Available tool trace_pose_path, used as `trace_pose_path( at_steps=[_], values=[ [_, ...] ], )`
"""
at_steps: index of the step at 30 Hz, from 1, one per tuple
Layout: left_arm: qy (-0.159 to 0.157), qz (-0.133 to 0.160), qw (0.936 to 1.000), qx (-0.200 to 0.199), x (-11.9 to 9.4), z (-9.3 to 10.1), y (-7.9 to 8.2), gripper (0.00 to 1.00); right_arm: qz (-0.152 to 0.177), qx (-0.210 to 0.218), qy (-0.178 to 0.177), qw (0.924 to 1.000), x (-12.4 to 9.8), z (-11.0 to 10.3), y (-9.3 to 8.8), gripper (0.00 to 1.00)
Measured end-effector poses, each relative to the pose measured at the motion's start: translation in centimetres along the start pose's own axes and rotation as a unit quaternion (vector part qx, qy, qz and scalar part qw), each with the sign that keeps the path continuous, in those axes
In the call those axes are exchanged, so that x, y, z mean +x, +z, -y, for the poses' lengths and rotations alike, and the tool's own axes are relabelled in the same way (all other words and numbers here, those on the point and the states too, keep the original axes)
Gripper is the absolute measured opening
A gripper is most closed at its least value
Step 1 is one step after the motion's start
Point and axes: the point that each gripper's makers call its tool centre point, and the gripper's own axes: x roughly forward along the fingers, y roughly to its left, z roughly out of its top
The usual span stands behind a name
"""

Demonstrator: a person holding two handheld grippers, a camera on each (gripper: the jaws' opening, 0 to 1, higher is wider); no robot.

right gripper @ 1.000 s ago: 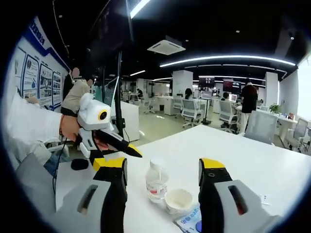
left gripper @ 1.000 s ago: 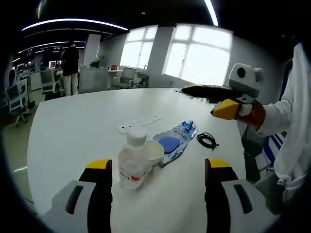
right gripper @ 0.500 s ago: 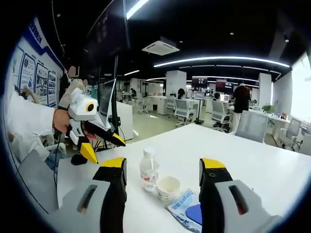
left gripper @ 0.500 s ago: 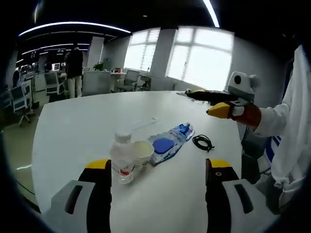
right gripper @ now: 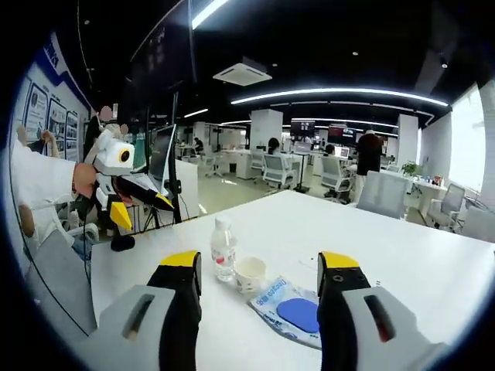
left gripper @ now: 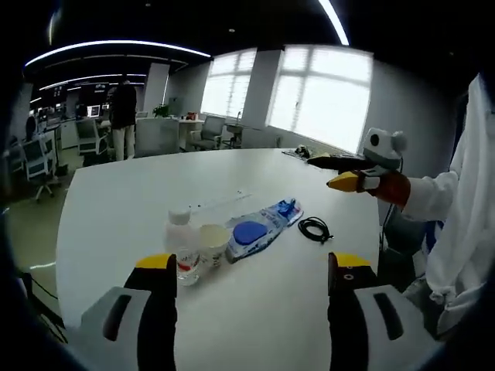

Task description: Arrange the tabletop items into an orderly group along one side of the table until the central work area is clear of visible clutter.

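On the white surface (left gripper: 116,209) of an open office, both grippers' jaws stand spread and empty, so a careless push could tip the bottle (left gripper: 181,246) into the paper cup (left gripper: 213,243).

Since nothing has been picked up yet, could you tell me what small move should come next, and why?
Probably lower the left tool toward the water bottle and close on it. Both tools are open and empty above the table, and the bottle, paper cup, blue packet and black cable lie mid-table.
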Motion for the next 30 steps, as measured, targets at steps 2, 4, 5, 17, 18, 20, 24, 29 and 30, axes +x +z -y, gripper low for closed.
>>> trace_pose_path(
  at_steps=[2, 4, 5, 17, 18, 20, 24, 29, 30],
  values=[
    [0.0, -0.001, 1.0, 0.001, -0.3, 0.7, -0.1, 0.82, -0.001, 0.002, -0.006, 1.0, -1.0, 0.3, -0.3, 0.6],
    [0.001, 0.001, 1.0, 0.0, -0.5, 1.3, -0.1, 0.83, -0.004, 0.003, -0.012, 0.9999, -2.0, 0.5, -0.7, 0.6],
    [0.002, 0.001, 1.0, 0.0, -0.6, 1.5, -0.2, 0.83, -0.005, 0.004, -0.014, 0.9999, -2.4, 0.6, -0.9, 0.6],
    [0.005, 0.002, 1.0, -0.005, -0.9, 4.4, -1.5, 0.83, -0.026, 0.014, -0.047, 0.9984, -8.3, 1.6, -3.6, 0.6],
    [0.006, 0.001, 1.0, -0.005, -0.9, 4.5, -1.7, 0.83, -0.028, 0.015, -0.051, 0.9982, -8.9, 1.7, -4.0, 0.6],
    [0.007, -0.002, 1.0, -0.007, -1.0, 4.9, -2.1, 0.83, -0.033, 0.022, -0.057, 0.9976, -9.9, 1.9, -4.7, 0.6],
    [0.009, -0.002, 0.9999, -0.014, -1.3, 5.7, -2.8, 0.83, -0.043, 0.026, -0.065, 0.9967, -11.5, 2.2, -5.9, 0.6],
    [0.015, -0.004, 0.9996, -0.023, -1.7, 6.8, -4.0, 0.83, -0.053, 0.033, -0.071, 0.9956, -13.2, 2.1, -7.2, 0.6],
    [0.016, -0.004, 0.9995, -0.026, -1.8, 6.9, -4.2, 0.83, -0.057, 0.034, -0.071, 0.9953, -13.5, 2.0, -7.6, 0.6]
  ],
)
